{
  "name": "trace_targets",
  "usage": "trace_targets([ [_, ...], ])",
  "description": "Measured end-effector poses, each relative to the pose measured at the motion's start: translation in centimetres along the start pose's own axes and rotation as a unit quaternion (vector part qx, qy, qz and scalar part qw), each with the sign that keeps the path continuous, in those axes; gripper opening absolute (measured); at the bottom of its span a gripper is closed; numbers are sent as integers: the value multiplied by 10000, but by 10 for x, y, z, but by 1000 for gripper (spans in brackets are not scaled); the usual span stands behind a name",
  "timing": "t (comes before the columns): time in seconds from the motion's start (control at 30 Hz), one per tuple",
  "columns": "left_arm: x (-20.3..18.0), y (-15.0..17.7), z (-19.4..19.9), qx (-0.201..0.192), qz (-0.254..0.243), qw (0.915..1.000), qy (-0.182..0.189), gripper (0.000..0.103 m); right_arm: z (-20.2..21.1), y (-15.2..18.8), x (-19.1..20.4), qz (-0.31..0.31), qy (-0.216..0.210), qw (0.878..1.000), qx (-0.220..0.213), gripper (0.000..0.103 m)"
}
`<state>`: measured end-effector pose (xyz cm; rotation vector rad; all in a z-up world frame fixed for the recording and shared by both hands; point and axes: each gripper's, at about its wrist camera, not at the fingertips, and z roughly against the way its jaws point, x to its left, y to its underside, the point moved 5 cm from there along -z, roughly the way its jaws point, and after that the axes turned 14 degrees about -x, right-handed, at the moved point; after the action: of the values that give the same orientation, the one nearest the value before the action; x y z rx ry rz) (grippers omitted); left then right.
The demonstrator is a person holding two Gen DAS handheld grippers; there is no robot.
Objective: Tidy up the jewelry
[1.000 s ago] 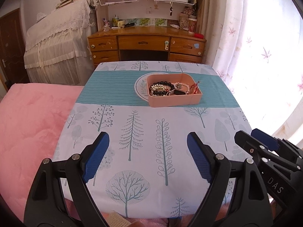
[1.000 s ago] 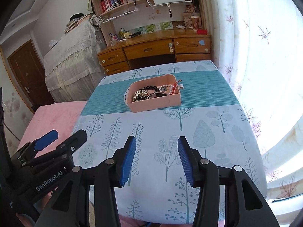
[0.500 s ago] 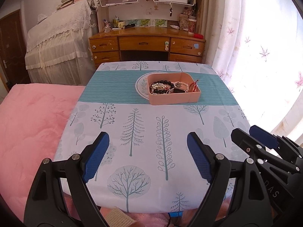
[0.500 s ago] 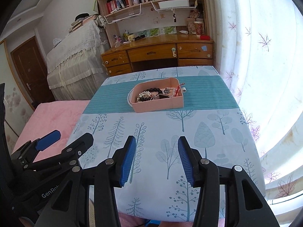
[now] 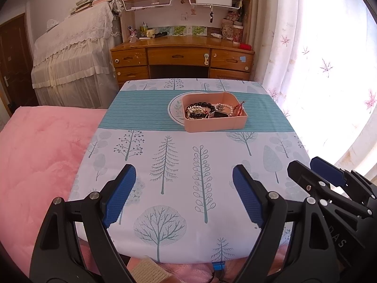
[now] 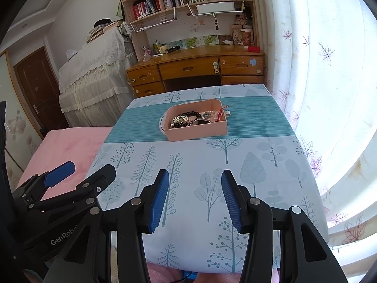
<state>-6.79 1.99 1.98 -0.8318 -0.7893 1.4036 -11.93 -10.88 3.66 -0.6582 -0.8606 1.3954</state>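
A pink box (image 5: 215,124) sits on a white plate (image 5: 175,108) on the teal stripe at the far part of the table; it also shows in the right wrist view (image 6: 198,131). It holds a pile of jewelry (image 5: 207,111): black bead bracelets, a pearl strand, a red cord piece. My left gripper (image 5: 182,189) is open and empty over the near table edge, far from the box. My right gripper (image 6: 194,194) is open and empty beside it, and shows at the right of the left wrist view (image 5: 327,176).
The table wears a tree-print cloth (image 5: 188,165). A pink bed (image 5: 40,151) lies to the left. A wooden desk (image 5: 181,56) with shelves stands behind the table. A bright curtained window (image 5: 318,59) is on the right.
Both grippers have drawn back toward the near table edge and risen a little; the box looks farther away. Both stay open and empty.
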Motion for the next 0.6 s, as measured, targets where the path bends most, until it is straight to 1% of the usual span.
trace_targets([
  [0.6,4,-3,7,-9,-5,10000,-46,83,6,-3,4,45,-22,10000,-36,47],
])
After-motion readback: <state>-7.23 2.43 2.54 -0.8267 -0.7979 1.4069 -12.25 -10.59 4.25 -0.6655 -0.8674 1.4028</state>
